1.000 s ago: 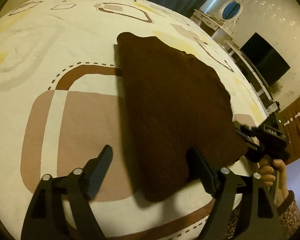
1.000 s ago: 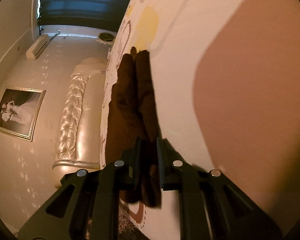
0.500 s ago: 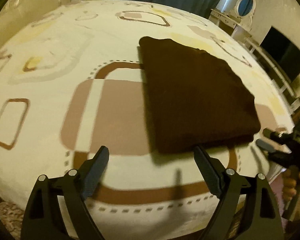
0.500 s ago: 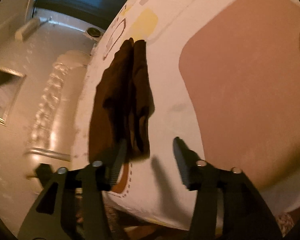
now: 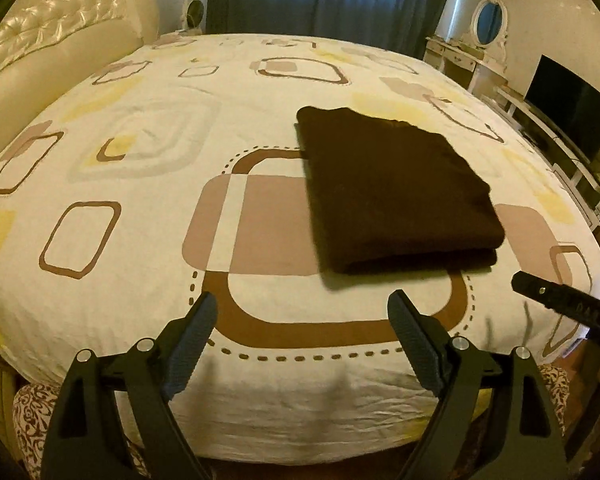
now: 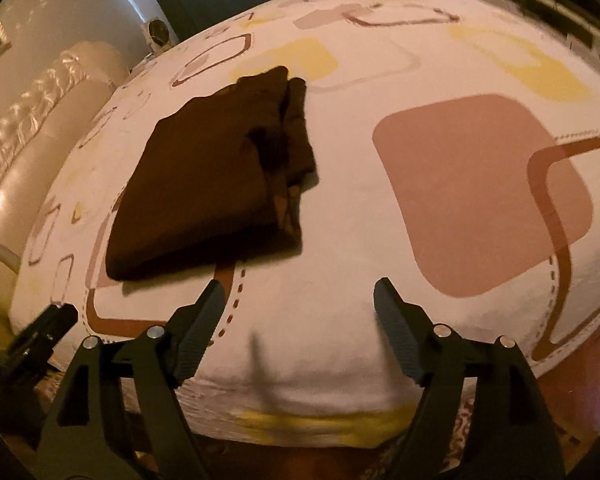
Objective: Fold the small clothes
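The brown garment (image 5: 396, 192) is seen lying folded flat on the bedspread (image 5: 140, 184), a compact rectangle with stacked layers showing along its near edge. Nothing is held by either tool: the left gripper (image 5: 304, 344) is spread wide over the bed's near edge, and the right gripper (image 6: 298, 332) is likewise spread wide, with only sheet between its fingers.

From the left fingers, the garment is placed ahead and off to the right, its long axis running away from them toward the far side of the bed. From the right fingers, it is found ahead and to the left, with the loose stacked edges (image 6: 292, 160) turned toward the right tool's side (a little ragged there, it seems). The near short edge is set just beyond both pairs of tips, clear of each.

The fold is judged nearly or fully done. If another fold is wanted, the near edge would be taken at its two corners, each about equally close to its own tool. The layered right-hand edge could slip apart if only the top ply is pinched.
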`<state>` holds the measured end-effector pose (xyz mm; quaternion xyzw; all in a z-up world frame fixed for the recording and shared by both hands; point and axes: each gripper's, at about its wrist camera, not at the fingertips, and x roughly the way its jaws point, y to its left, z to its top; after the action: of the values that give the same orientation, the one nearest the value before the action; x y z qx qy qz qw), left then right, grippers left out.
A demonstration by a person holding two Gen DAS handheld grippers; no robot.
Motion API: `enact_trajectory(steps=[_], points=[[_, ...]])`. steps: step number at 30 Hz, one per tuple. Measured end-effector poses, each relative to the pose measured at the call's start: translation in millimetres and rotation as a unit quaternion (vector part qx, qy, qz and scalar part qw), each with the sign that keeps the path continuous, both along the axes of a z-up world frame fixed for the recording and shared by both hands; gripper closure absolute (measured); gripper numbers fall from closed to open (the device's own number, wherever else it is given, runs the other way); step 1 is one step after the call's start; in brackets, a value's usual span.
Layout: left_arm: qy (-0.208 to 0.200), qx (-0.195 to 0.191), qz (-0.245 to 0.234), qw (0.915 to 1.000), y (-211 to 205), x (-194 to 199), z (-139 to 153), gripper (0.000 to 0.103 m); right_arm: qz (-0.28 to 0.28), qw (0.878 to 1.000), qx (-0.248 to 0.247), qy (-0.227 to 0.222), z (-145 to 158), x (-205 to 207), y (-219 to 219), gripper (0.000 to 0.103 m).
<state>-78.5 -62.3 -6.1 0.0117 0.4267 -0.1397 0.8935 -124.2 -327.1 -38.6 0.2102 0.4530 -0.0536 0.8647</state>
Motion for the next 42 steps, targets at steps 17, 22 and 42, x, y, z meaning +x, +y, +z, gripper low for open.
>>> enact_trajectory(steps=[17, 22, 42], points=[[-0.024, 0.023, 0.007, 0.9994, -8.0, -13.3, 5.6, 0.017, 0.021, 0.997, -0.066, -0.038, 8.6, -3.5, 39.3, 0.019], [-0.022, 0.025, 0.008, 0.9994, -8.0, -11.7, 5.0, 0.017, 0.022, 0.997, -0.063, -0.034, 4.8, -3.2, 40.3, 0.019], [-0.01, 0.031, 0.008, 0.9994, -8.7, -11.7, -1.4, 0.017, 0.027, 0.998, -0.055, -0.025, -2.0, -4.0, 46.0, 0.019]])
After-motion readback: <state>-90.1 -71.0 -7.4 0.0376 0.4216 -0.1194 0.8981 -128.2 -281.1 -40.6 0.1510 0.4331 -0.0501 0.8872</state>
